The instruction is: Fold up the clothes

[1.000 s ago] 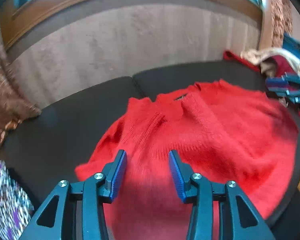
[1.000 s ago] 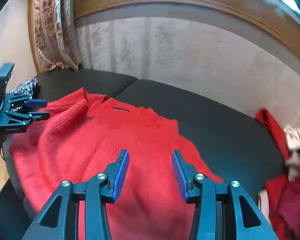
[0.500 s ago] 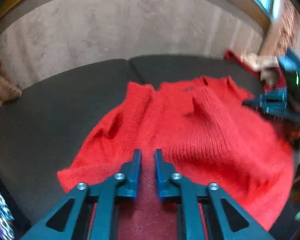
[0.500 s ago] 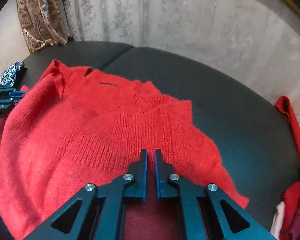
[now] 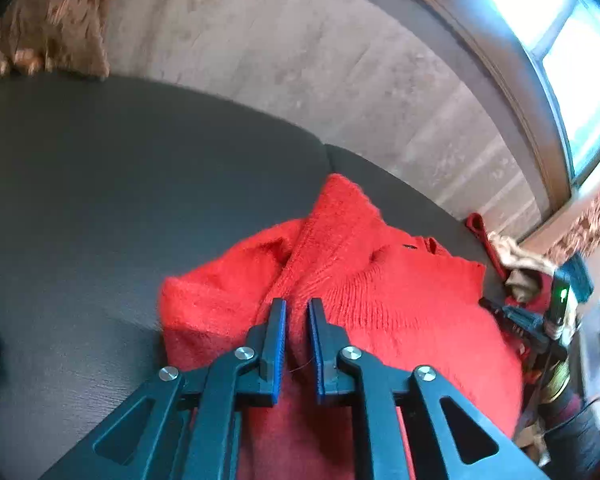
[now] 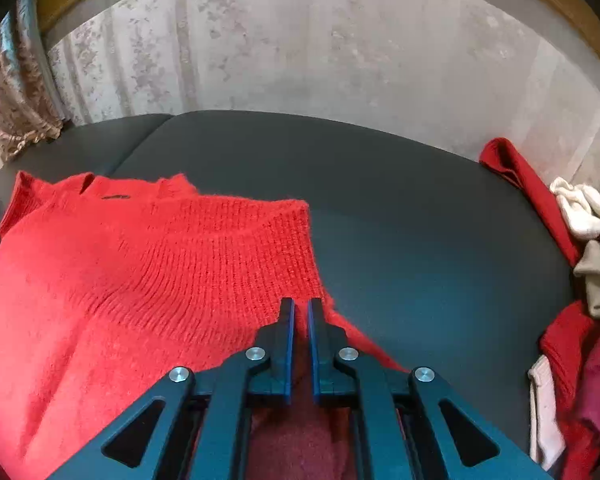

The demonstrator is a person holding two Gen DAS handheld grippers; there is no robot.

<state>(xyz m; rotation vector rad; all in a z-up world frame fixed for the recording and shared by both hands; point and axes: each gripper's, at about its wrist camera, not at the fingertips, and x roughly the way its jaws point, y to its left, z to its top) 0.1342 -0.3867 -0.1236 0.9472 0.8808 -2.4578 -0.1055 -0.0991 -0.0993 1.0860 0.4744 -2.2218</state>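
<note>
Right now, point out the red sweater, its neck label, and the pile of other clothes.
red sweater (image 6: 140, 280): right wrist view, ribbed knit body.
neck label (image 6: 114, 197): right wrist view, dark tag inside collar.
pile of other clothes (image 6: 588, 216): right wrist view, cream garment.

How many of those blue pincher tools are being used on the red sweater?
2. The left gripper has its fingers pinched on the red sweater near its left side; the right gripper pinches the sweater's right edge. No others show.

Dark grey cushioned seat (image 6: 380, 200) out past the fingers, pale patterned wall (image 6: 300, 52) behind it, bright window (image 5: 580, 60) upper right, brownish curtain (image 6: 12, 92) far left.
</note>
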